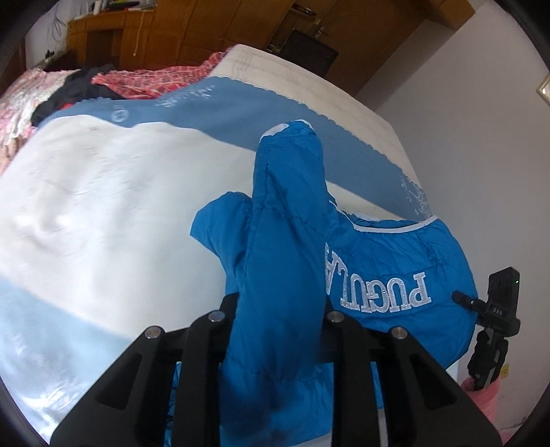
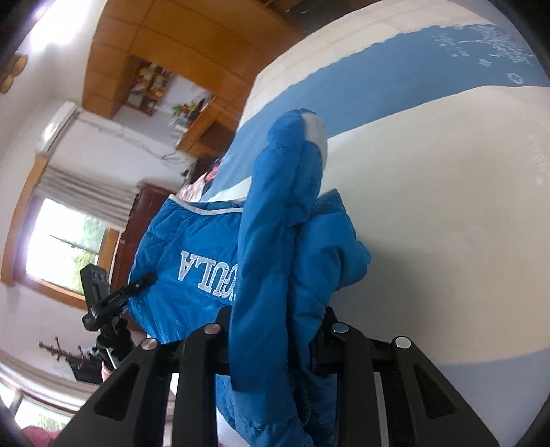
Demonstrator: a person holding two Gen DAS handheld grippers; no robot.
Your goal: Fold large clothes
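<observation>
Both grippers clamped narrow on the blue puffer jacket (image 1: 285, 261): left gripper (image 1: 278, 319) pinches one bunched fold, right gripper (image 2: 275, 330) another. Jacket hangs between them, lifted off the bed (image 1: 113, 192) (white-and-blue cover), silver lettering (image 1: 378, 292) facing the cameras. Right gripper's body also visible at the left view's edge. Wooden cabinets (image 1: 192, 31) behind.

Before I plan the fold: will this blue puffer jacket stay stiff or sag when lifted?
Probably sags: the blue puffer jacket droops between the left gripper and right gripper. Its quilted padding looks light but bulky. The smooth shell may slip.
</observation>
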